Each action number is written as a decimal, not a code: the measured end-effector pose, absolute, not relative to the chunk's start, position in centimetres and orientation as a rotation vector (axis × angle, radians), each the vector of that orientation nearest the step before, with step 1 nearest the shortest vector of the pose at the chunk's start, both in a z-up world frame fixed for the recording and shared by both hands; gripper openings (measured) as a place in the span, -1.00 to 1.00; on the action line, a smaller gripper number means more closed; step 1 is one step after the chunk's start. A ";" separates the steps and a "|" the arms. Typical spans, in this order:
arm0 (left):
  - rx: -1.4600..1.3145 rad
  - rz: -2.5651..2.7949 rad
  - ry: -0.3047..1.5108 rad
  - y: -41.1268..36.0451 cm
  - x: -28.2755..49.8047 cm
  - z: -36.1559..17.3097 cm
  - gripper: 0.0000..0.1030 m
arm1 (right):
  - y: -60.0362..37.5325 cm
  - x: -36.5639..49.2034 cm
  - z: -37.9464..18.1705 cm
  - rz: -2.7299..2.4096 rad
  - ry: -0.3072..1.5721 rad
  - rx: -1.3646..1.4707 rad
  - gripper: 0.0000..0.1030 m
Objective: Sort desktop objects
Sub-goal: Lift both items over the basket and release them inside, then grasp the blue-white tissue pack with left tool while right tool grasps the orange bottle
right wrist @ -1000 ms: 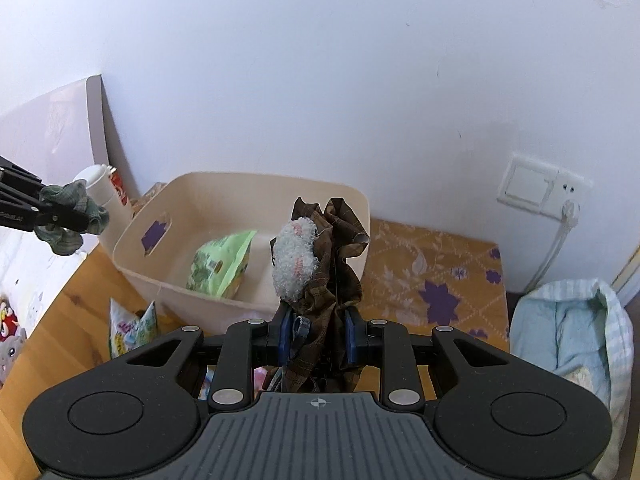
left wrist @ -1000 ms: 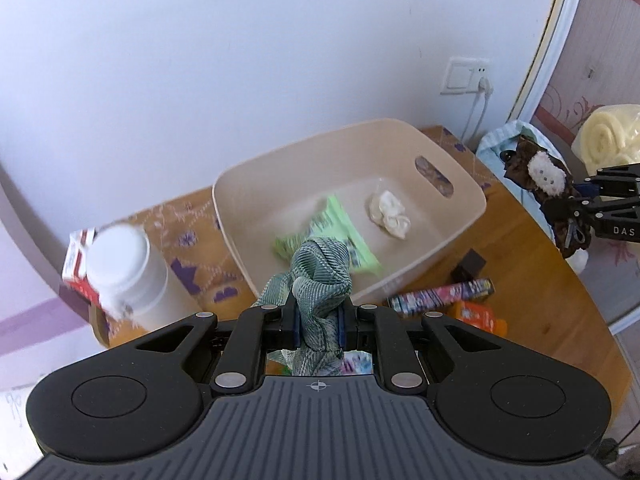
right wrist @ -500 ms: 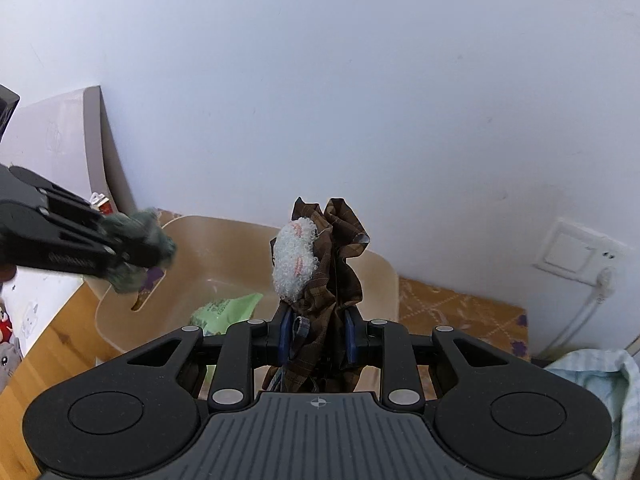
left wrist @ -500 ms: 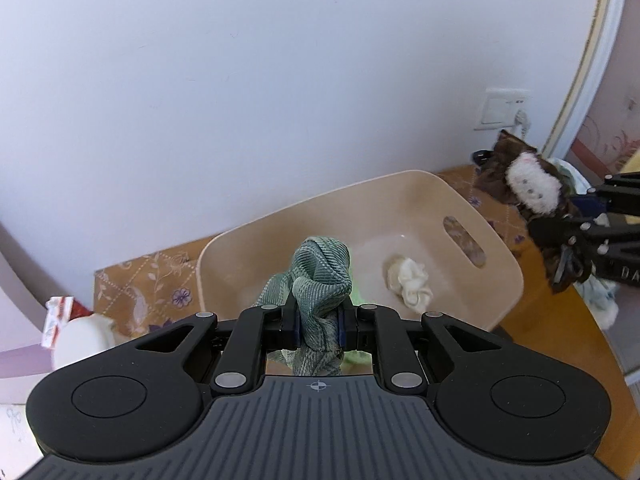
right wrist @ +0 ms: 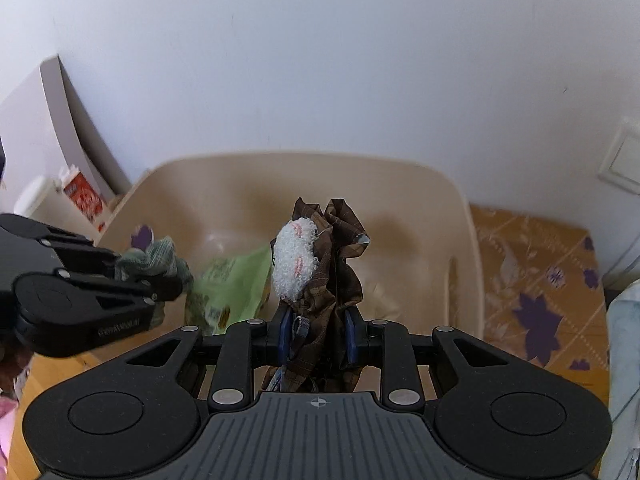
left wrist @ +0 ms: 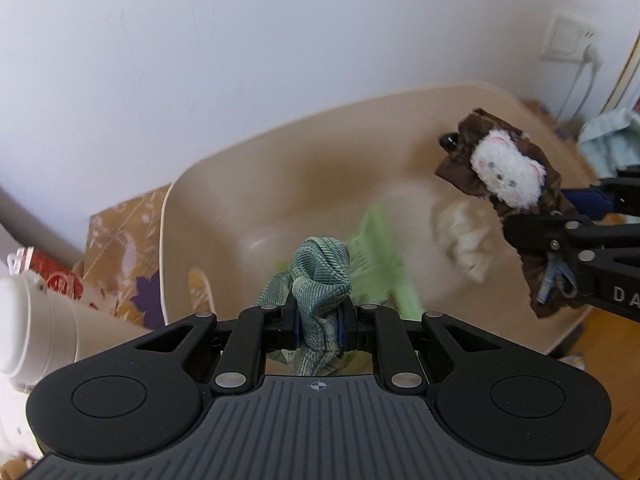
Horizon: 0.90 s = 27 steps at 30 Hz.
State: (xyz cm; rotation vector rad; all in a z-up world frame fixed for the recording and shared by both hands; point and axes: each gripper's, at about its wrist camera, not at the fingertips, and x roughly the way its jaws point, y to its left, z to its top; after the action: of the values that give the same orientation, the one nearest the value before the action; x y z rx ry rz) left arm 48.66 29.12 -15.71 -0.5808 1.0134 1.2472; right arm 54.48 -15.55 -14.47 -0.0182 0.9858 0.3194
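Observation:
My left gripper (left wrist: 318,326) is shut on a bunched green striped cloth (left wrist: 320,276) and holds it over the near left of the beige plastic bin (left wrist: 248,184). My right gripper (right wrist: 316,334) is shut on a brown plaid cloth (right wrist: 340,256) with a white fluffy toy (right wrist: 294,260) on it, above the bin (right wrist: 460,240). Each gripper shows in the other's view: the right (left wrist: 568,240), the left (right wrist: 160,280). Inside the bin lie a green snack packet (left wrist: 380,256) and a cream crumpled item (left wrist: 464,236).
A white bottle (left wrist: 36,328) and a red-white carton (left wrist: 52,276) stand left of the bin. A floral mat (right wrist: 536,280) covers the desk to the bin's right, with a pale blue cloth (right wrist: 624,340) beyond. A wall socket (left wrist: 568,40) sits on the white wall.
Both grippers have moved in over the bin with their cloths still held. The bin now fills the middle of both views, and the two grippers are closer together.

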 end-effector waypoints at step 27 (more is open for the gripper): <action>-0.672 1.246 0.924 18.9 43.6 -12.1 0.45 | -19.0 45.5 -11.8 0.396 0.889 -0.125 0.76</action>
State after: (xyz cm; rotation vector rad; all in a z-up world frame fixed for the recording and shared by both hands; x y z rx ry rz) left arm 43.59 18.95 -12.08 -0.6718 0.9238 1.2460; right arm 45.46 -18.98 -11.78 -0.1249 0.8888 0.3964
